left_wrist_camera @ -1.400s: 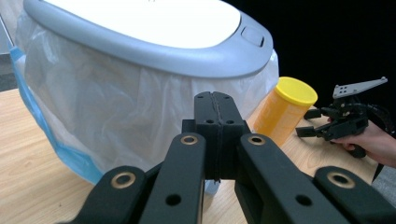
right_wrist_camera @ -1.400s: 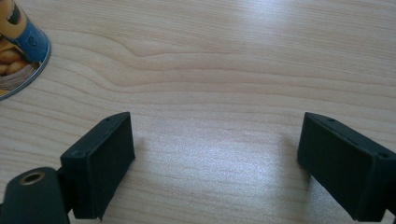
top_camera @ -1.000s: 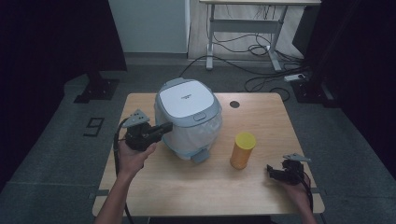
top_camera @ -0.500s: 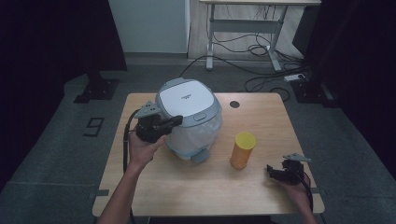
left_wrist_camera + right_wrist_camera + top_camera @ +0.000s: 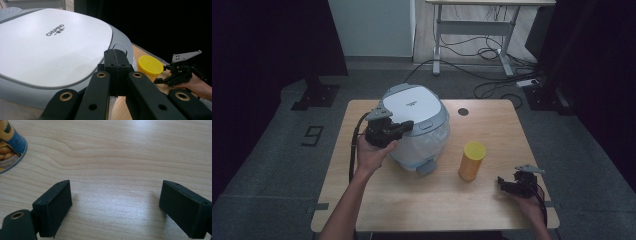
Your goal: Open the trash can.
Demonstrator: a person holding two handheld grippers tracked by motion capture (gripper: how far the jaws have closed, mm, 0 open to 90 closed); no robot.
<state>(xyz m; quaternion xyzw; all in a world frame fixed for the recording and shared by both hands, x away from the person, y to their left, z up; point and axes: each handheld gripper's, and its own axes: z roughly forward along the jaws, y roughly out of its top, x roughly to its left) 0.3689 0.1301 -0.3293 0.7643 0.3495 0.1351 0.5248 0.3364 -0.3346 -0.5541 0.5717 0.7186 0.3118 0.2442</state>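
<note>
Cooker (image 5: 414, 125) sits at the table's (image 5: 492, 200) middle, lid down, and I use it as my landmark. My left gripper (image 5: 404, 126) hangs over the cooker's left front edge, jaws pressed together with nothing between them, tips aimed across the white lid (image 5: 52, 42) near its latch; I cannot tell whether they touch it. My right gripper (image 5: 507, 184) rests well to the cooker's right, near the table's front corner, jaws wide apart over bare wood. Yellow can (image 5: 472, 160) stands upright just right of the cooker, between it and that gripper.
</note>
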